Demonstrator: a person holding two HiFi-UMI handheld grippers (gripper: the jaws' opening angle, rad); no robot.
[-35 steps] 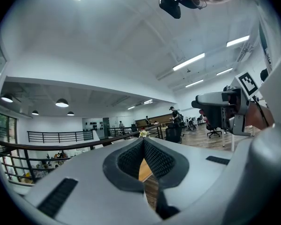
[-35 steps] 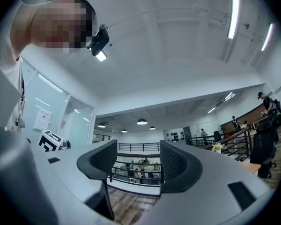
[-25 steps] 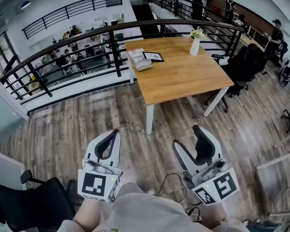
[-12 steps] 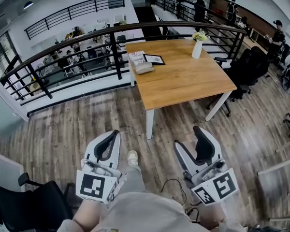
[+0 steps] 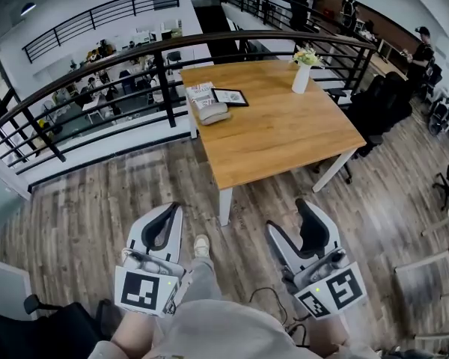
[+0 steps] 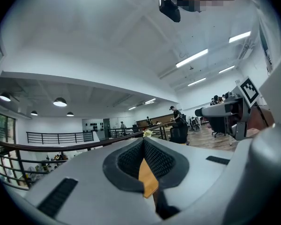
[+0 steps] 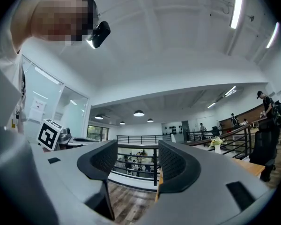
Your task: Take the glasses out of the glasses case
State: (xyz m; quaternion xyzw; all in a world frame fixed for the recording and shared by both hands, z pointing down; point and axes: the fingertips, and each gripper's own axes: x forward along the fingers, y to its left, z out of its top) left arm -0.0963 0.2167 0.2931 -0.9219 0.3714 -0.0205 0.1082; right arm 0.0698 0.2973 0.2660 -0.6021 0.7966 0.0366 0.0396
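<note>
A grey oblong glasses case (image 5: 215, 113) lies shut near the far left corner of the wooden table (image 5: 284, 137), well ahead of both grippers. No glasses are in sight. My left gripper (image 5: 175, 207) is held low at the bottom left, shut with nothing in it; in the left gripper view (image 6: 143, 141) its tips meet. To the right, my right gripper (image 5: 287, 215) stands open and empty, and the right gripper view (image 7: 136, 150) shows a wide gap between its pads. Both are over the wood floor, short of the table.
On the table are a booklet (image 5: 201, 93), a dark framed picture (image 5: 230, 96) and a white vase with flowers (image 5: 301, 74). A black railing (image 5: 157, 69) runs behind it. Black office chairs (image 5: 380, 99) stand at its right. My shoe (image 5: 201, 244) is between the grippers.
The table has come nearer and shifted slightly left in the head view, and a foot has stepped forward. Both grippers keep the same pose.
</note>
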